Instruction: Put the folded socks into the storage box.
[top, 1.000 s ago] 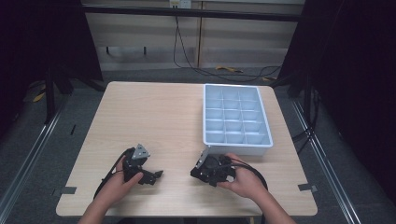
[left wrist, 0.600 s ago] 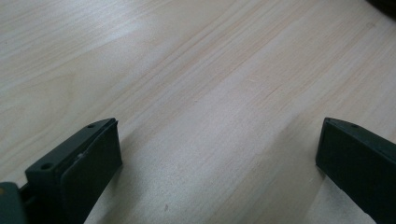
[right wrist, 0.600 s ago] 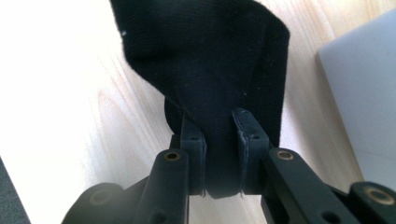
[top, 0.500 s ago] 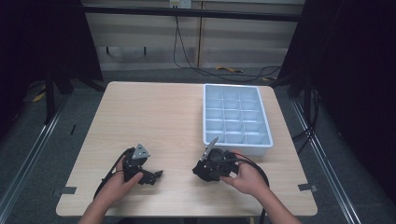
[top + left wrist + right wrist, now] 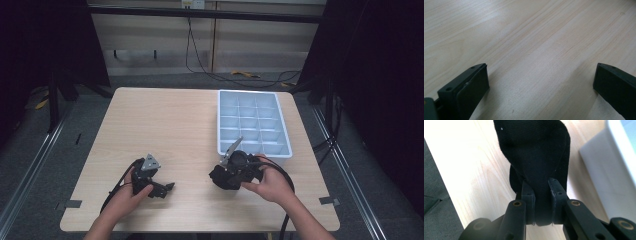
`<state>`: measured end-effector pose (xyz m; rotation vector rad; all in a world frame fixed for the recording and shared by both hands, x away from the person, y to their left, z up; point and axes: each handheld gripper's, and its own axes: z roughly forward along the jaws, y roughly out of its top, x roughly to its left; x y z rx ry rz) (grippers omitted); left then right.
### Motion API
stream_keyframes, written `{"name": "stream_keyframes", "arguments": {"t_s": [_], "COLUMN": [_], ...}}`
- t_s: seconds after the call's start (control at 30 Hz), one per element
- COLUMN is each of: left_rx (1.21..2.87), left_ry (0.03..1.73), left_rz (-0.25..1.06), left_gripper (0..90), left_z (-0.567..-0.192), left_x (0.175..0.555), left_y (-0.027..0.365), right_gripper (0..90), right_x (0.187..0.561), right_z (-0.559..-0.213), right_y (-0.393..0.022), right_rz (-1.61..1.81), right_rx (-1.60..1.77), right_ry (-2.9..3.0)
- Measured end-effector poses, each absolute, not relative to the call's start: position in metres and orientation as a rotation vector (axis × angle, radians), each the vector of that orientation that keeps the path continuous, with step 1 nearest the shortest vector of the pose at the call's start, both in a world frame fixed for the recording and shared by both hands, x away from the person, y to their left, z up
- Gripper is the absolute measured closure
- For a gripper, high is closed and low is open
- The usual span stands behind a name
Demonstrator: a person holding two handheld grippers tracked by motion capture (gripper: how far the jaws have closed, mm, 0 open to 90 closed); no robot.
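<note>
A black piece of cloth [image 5: 534, 152] is pinched between the jaws of my right gripper [image 5: 541, 187], which have just closed on it. The fabric bunches beyond the fingertips, over the wooden table. In the high view the right gripper [image 5: 226, 172] sits a little above the table's front right part, just before the tray, and the black cloth [image 5: 219, 180] hangs at its tip. My left gripper [image 5: 162, 190] rests at the front left with its jaws wide apart. In the left gripper view its jaws [image 5: 540, 77] have bare wood between them.
A pale blue-grey tray [image 5: 272, 148] with several empty compartments stands at the right back of the table [image 5: 165, 125]. Its white wall [image 5: 604, 162] is close to the right of the held cloth. Dark floor and cables surround the table.
The right hand has lifted and tilted its gripper up from the table, nearer the tray's front edge, with the black cloth at its tip. The left hand has stayed in place.
</note>
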<state>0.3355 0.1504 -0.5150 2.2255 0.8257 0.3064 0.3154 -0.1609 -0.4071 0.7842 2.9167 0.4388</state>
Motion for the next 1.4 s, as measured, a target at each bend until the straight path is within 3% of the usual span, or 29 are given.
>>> {"name": "stream_keyframes", "arguments": {"t_s": [0.77,1.4], "left_rx": [2.214,2.217], "left_ry": [0.839,0.835], "left_rz": [0.299,0.304], "left_gripper": [0.0,0.0], "left_z": [-0.515,-0.515], "left_x": [0.335,0.335], "left_y": [0.150,0.150], "right_gripper": [77.4,77.2], "right_x": [0.333,0.348], "right_z": [-0.354,-0.331], "right_y": [-0.163,-0.167], "right_rz": [0.392,0.417], "right_rx": [0.730,0.750], "right_ry": [2.970,2.927]}}
